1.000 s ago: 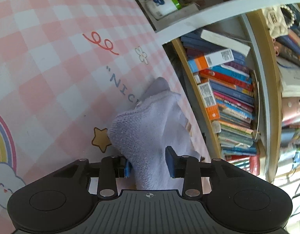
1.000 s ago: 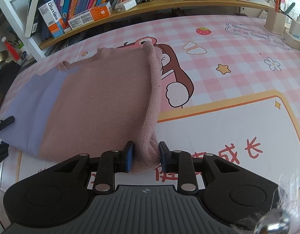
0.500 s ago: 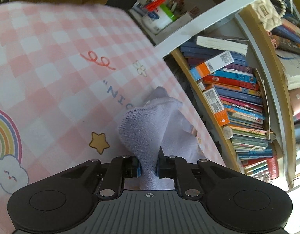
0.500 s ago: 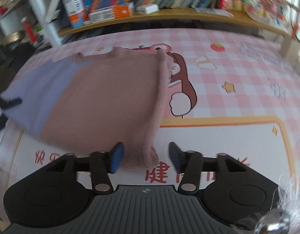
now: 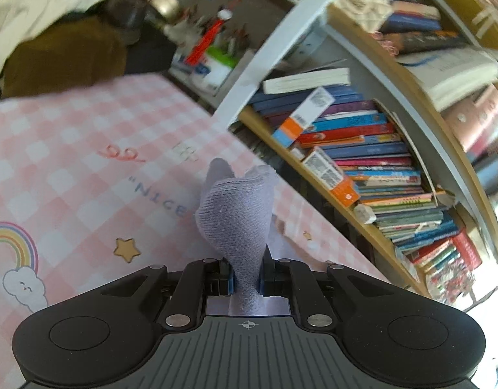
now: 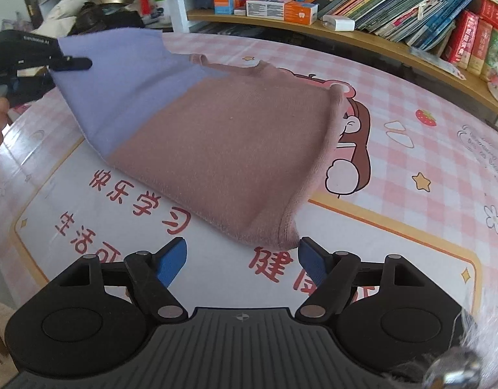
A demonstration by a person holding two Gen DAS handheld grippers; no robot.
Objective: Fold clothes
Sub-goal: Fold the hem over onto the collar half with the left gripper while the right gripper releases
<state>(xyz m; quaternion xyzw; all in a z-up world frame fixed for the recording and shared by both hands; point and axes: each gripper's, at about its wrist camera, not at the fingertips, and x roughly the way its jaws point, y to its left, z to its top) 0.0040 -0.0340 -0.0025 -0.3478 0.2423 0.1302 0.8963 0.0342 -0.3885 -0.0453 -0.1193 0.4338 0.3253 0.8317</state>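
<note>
Fabric fills our left gripper [image 5: 245, 280]; its blue pads are clenched on a bunched lilac corner of the sweater [image 6: 223, 139], which stands up in a soft cone just ahead of the fingers, lifted off the pink checked table mat [image 5: 70, 162]; from the right wrist view we see that same gripper at far left, holding the lilac edge up above the mat. Our right gripper [image 6: 242, 256] stands released; its jaws have just been opening, and the pink hem corner lies on the mat between the spread pads, nearer the right-hand one, with neither pad pressing on it.

Outward from there, the sweater lies across the middle of the mat, its pink body flat and its lilac part rising toward the lifted corner; the long axis runs from the loose corner under our right gripper up and away to the left one. Behind the mat stands a bookshelf [image 6: 394, 9].

We judge the coming fold turns on the left side: the held lilac edge lies far across from the free pink edge, so the left hand would carry its corner over toward the right, which is nearer the pink hem.
</note>
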